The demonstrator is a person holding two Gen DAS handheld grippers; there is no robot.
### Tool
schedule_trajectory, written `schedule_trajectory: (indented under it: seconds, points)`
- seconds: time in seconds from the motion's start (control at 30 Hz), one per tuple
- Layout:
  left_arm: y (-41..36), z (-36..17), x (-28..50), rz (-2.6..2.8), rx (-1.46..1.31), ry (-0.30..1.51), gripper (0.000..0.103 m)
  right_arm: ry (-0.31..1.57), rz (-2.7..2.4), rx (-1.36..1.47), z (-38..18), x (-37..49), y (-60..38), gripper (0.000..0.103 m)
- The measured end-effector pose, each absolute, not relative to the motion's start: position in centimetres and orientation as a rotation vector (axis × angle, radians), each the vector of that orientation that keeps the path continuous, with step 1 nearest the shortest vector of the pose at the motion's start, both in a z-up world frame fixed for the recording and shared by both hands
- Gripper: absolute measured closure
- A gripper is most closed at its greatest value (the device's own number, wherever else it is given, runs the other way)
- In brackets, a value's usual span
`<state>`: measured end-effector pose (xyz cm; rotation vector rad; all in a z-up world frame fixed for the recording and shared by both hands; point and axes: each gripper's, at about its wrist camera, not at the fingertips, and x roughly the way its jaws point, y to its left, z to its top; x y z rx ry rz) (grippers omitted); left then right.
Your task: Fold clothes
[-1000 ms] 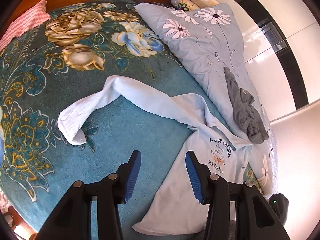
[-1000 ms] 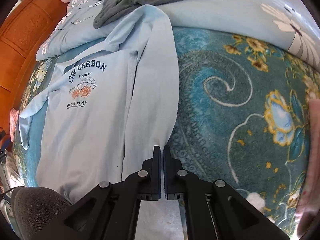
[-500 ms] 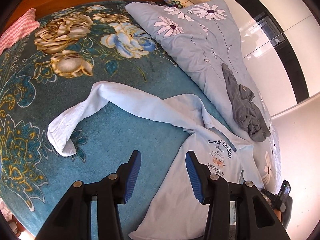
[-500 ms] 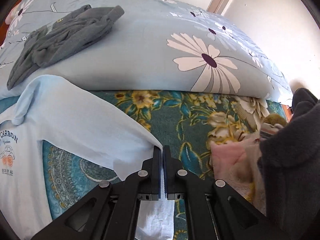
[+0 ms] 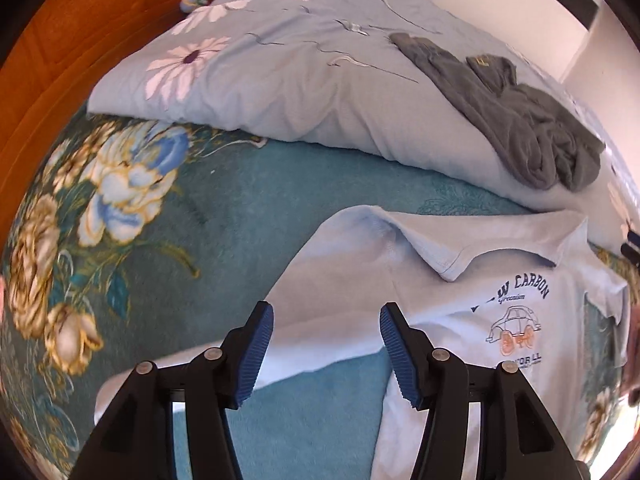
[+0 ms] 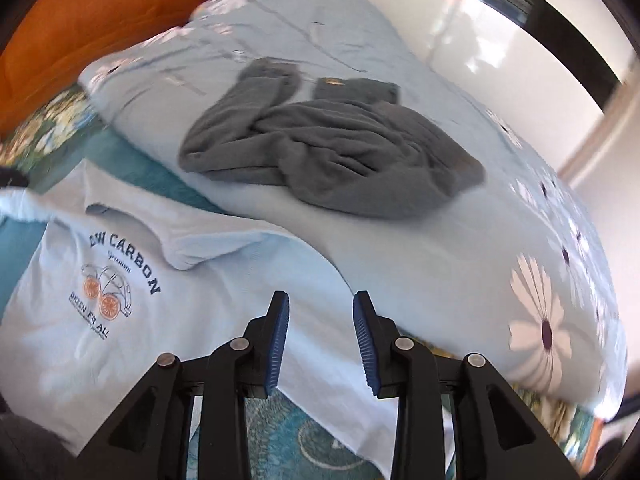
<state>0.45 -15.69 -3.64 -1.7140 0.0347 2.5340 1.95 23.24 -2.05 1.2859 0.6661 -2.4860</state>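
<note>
A pale blue long-sleeved shirt with a "LOW CARBON" car print lies face up on the teal flowered bedspread. It also shows in the right wrist view. My left gripper is open and empty, just above the shirt's shoulder where one sleeve runs off to the left. My right gripper is open and empty, over the shirt's other shoulder and sleeve. A crumpled grey garment lies on the folded quilt behind the shirt, also seen in the right wrist view.
A thick pale blue daisy-print quilt lies folded along the far side of the shirt. It also shows in the right wrist view. An orange wooden headboard stands at the left. A white wall is beyond the bed.
My right gripper has opened and let go of the sleeve it held, and now faces the shoulder. My left gripper has moved in close to the shirt's other shoulder.
</note>
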Motion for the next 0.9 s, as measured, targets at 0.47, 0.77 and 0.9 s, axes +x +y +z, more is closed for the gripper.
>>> schedule_trajectory:
  seconds: [0.47, 0.77, 0.9]
  points:
    - [-11.0, -8.6, -6.6, 2.333, -1.571, 0.583, 0.043, 1.363, -1.956, 1.074, -9.5, -1.8, 15.3, 0.067]
    - [-9.7, -8.2, -6.4, 2.247, -1.532, 0.576, 0.075, 1.349, -1.892, 1.072, -10.9, -1.9, 14.1, 0.068]
    - [-11.2, -7.7, -6.6, 2.266, -1.542, 0.424, 0.098, 1.271, -1.935, 1.133, -10.8, -2.6, 14.3, 0.098]
